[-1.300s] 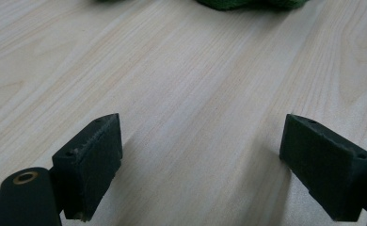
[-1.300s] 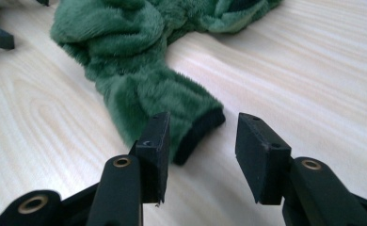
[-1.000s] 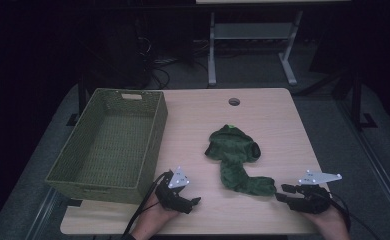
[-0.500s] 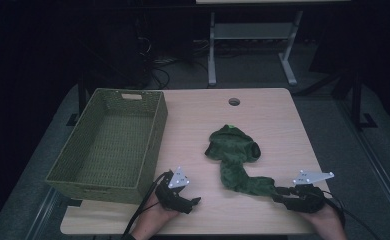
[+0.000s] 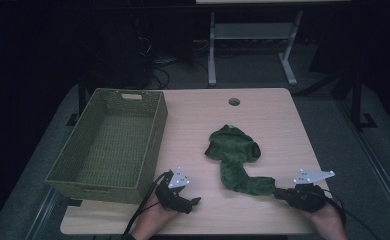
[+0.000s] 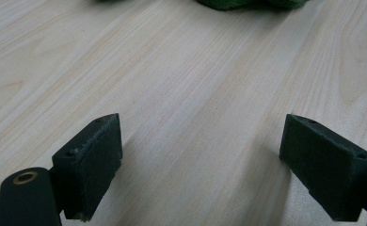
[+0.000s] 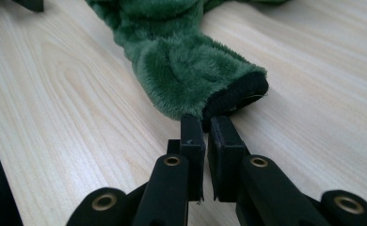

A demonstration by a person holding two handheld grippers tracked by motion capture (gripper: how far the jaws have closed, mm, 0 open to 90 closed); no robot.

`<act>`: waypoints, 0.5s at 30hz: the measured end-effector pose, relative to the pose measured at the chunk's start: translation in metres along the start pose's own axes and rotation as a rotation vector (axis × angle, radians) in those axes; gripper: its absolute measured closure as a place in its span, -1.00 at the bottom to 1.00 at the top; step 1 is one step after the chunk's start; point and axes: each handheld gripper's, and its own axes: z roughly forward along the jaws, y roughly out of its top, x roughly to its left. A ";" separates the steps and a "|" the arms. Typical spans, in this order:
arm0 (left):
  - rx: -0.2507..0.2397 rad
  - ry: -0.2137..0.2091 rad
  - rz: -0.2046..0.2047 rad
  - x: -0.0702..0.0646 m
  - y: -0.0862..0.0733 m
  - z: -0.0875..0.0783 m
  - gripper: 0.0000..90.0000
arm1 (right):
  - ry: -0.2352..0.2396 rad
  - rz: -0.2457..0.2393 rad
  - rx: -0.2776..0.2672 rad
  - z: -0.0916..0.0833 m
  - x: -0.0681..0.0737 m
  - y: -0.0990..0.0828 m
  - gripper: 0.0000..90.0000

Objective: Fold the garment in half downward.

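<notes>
A woven basket stands empty along the left edge of the desk, its near corner just beside the left gripper, which rests near the front edge; the left gripper view shows its jaws spread wide over bare wood with nothing between them. Right of the desk's middle lies the green plush garment, bunched up, with one sleeve-like tube trailing toward the front right corner. At that corner the right gripper has just been closing, and its pads now pinch the dark cuff at the very end of the tube. The fabric looks soft, light and limp, so it will probably sag and drag behind whatever point is lifted instead of rising as one piece. The pile should give the pads good friction, yet the hold is only on the thin hem, which could slip free under a tug. A steadier hold would likely add the free gripper on the bunched body before carrying it across toward the basket.
</notes>
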 end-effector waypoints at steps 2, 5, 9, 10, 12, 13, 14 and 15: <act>0.000 0.000 -0.001 0.000 0.000 0.000 -0.72 | -0.002 -0.008 -0.007 -0.001 0.001 0.001 0.88; 0.000 0.000 0.000 0.000 0.000 0.000 -0.72 | -0.002 -0.003 -0.013 -0.002 0.002 0.003 0.88; 0.000 0.000 0.000 0.000 0.000 0.000 -0.71 | -0.004 -0.022 -0.039 -0.005 0.003 0.007 0.88; 0.000 0.000 0.000 0.000 0.000 0.000 -0.72 | -0.004 -0.030 -0.047 -0.005 0.003 0.008 0.88; 0.000 0.000 -0.001 0.000 0.000 0.000 -0.72 | -0.002 -0.035 -0.057 -0.006 0.005 0.010 0.88; 0.000 0.000 -0.001 0.000 0.000 0.000 -0.71 | -0.001 -0.036 -0.059 -0.007 0.005 0.012 0.88; -0.001 0.000 -0.001 0.000 0.000 0.000 -0.72 | 0.000 -0.041 -0.064 -0.007 0.006 0.012 0.88; -0.002 0.000 -0.002 0.000 0.000 0.000 -0.72 | 0.002 -0.041 -0.065 -0.008 0.006 0.014 0.88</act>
